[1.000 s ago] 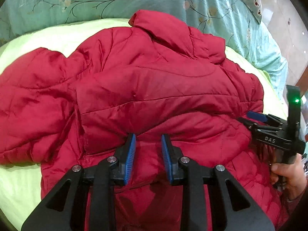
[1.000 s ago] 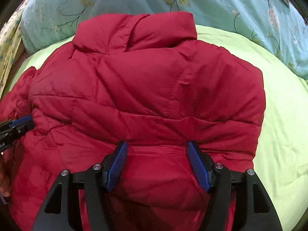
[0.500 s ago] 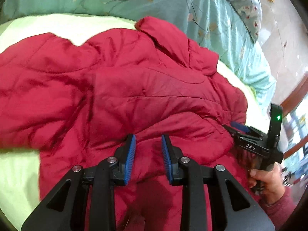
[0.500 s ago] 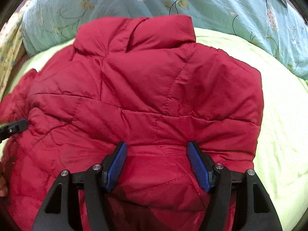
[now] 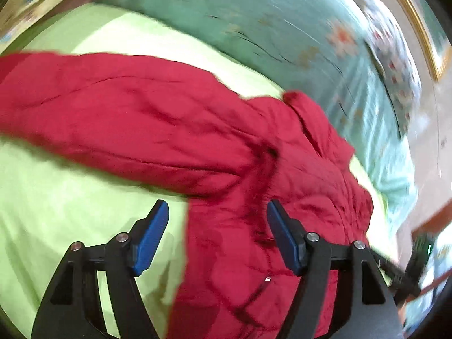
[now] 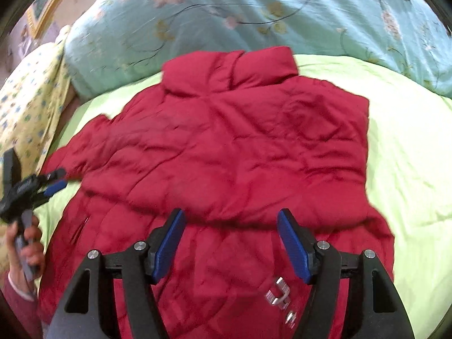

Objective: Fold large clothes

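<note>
Now my left gripper (image 5: 217,233), jaws just opened and empty, hangs over the red jacket (image 6: 226,147)'s unfolded sleeve (image 5: 113,121) stretching toward frame left, right gripper (image 6: 230,244) spread too.

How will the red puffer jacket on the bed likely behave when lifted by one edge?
The red puffer jacket is quilted and creased, so it will probably drape and sag rather than hold shape. Its puffed panels suggest it is light for its bulk. The slightly shiny fabric may slip from a shallow pinch. One sleeve lies spread on the green sheet and would likely trail.
</note>
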Available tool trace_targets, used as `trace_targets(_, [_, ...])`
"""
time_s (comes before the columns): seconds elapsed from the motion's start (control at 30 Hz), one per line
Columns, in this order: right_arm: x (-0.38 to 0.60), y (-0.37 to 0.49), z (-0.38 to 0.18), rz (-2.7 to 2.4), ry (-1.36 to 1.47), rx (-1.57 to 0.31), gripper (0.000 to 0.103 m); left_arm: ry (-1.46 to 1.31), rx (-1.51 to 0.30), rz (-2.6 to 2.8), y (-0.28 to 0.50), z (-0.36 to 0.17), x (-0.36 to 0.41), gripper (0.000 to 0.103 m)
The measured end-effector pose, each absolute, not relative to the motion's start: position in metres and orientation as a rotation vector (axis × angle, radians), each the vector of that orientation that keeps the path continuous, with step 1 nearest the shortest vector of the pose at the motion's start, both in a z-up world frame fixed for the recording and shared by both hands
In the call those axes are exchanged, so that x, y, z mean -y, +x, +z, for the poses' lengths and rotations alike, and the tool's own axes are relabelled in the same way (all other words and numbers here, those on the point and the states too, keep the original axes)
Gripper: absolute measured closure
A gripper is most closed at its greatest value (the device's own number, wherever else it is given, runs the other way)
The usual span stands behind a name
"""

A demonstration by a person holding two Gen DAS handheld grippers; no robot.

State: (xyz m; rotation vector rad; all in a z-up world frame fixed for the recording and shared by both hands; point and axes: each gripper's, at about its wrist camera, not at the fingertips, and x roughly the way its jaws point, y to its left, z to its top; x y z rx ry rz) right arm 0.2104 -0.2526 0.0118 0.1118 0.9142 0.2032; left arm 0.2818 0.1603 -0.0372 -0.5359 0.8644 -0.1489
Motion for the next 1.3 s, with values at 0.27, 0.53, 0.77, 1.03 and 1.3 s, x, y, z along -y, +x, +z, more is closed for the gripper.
trace_targets(0.27, [0.227,0.176,0.018,0.299,0.069,-0.919,0.033,-0.695,-0.875,0.042,0.277,-0.065,-0.238,0.031])
trace_targets(0.53, [0.223,0.159,0.017,0.319,0.089,-0.914,0.033,-0.826,-0.798,0.205,0.285,-0.083,-0.31,0.031])
trace_targets(0.77, [0.217,0.154,0.012,0.319,0.085,-0.922,0.033,-0.834,-0.742,0.283,0.309,-0.081,-0.344,0.031])
trace_targets(1.03, [0.22,0.152,0.008,0.321,0.104,-0.923,0.033,-0.836,-0.679,0.288,0.304,-0.071,-0.358,0.066])
trace_targets(1.3, [0.224,0.15,0.012,0.331,0.12,-0.911,0.033,-0.71,-0.581,0.114,0.288,-0.014,-0.32,0.091])
